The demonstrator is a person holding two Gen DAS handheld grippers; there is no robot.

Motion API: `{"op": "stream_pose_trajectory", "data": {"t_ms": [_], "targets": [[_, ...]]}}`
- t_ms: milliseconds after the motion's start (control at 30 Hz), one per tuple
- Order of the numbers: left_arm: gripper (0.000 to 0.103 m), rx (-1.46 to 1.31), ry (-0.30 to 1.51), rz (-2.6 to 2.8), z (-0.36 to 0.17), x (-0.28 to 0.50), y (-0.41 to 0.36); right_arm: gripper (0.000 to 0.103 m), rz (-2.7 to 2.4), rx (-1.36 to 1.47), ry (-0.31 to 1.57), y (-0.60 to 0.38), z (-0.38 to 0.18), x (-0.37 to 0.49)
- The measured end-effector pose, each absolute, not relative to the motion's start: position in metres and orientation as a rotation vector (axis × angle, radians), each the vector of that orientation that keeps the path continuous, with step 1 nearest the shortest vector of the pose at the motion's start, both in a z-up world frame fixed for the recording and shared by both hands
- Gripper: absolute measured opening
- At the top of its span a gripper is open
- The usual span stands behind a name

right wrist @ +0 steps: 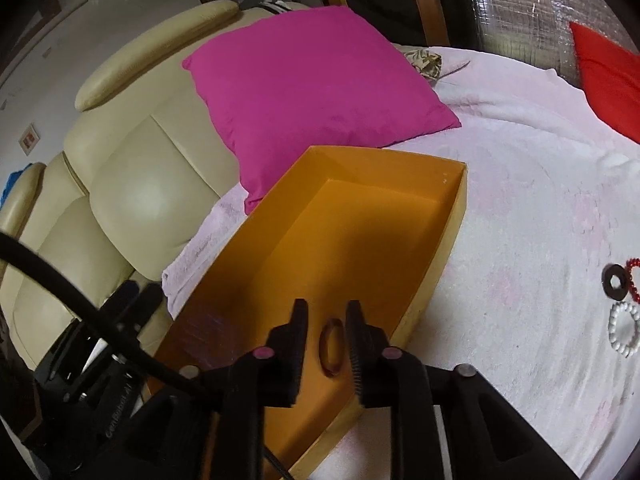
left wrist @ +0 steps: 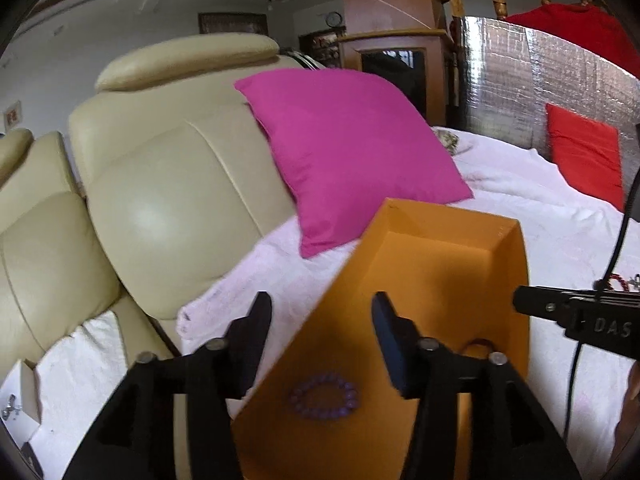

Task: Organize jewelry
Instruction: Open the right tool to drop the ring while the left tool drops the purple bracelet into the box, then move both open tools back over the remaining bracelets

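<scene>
An orange open box [left wrist: 444, 248] [right wrist: 384, 208] lies on the pale pink blanket. In the left wrist view a purple bead bracelet [left wrist: 324, 396] lies on the box floor below my open left gripper [left wrist: 320, 320], which straddles the box's left wall. In the right wrist view my right gripper [right wrist: 326, 326] hangs over the box with a narrow gap between its fingers; an amber bangle [right wrist: 331, 346] shows in that gap, and I cannot tell whether it is held or lies on the floor. A black ring [right wrist: 616, 281], red bead bracelet [right wrist: 634, 276] and white bead bracelet [right wrist: 624, 332] lie on the blanket at right.
A magenta cushion [left wrist: 348, 152] leans behind the box. A cream leather sofa [left wrist: 160, 200] is at left. A red cushion [left wrist: 584, 152] and a silver foil panel [left wrist: 520, 80] stand at the back right. The right gripper's body and cable [left wrist: 592, 316] reach in from the right.
</scene>
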State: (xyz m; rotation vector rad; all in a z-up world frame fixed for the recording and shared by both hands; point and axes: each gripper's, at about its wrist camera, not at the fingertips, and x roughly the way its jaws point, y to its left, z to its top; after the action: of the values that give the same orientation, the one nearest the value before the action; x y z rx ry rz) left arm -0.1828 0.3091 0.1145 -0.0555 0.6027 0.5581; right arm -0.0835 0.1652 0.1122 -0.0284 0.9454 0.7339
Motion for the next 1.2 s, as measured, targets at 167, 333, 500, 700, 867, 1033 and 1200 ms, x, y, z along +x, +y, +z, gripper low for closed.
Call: {"op": "stream_pose_trajectory", "data": {"t_ms": [167, 333, 500, 700, 867, 1033, 1200], "targets": [[0.055, -0.035, 0.580, 0.601, 0.126, -0.191, 0.314, 0.023, 0.726, -0.012, 0.916, 0.153, 0.119, -0.083], [0.055, -0.026, 0.551, 0.642, 0.139, -0.201, 0.319, 0.023, 0.718, 0.014, 0.900, 0.139, 0.126, -0.082], [0.055, -0.019, 0.534, 0.646, 0.147, -0.205, 0.318, 0.023, 0.711, 0.028, 0.889, 0.131, 0.134, -0.082], [0.055, -0.019, 0.529, 0.646, 0.151, -0.208, 0.316, 0.023, 0.709, 0.032, 0.876, 0.129, 0.142, -0.085], [0.055, -0.021, 0.522, 0.653, 0.154, -0.213, 0.316, 0.023, 0.713, 0.037, 0.870, 0.126, 0.147, -0.088], [0.055, -0.018, 0.517, 0.661, 0.159, -0.216, 0.317, 0.023, 0.716, 0.049, 0.871, 0.124, 0.150, -0.088], [0.055, -0.014, 0.508, 0.676, 0.163, -0.222, 0.319, 0.023, 0.718, 0.052, 0.867, 0.123, 0.153, -0.088]]}}
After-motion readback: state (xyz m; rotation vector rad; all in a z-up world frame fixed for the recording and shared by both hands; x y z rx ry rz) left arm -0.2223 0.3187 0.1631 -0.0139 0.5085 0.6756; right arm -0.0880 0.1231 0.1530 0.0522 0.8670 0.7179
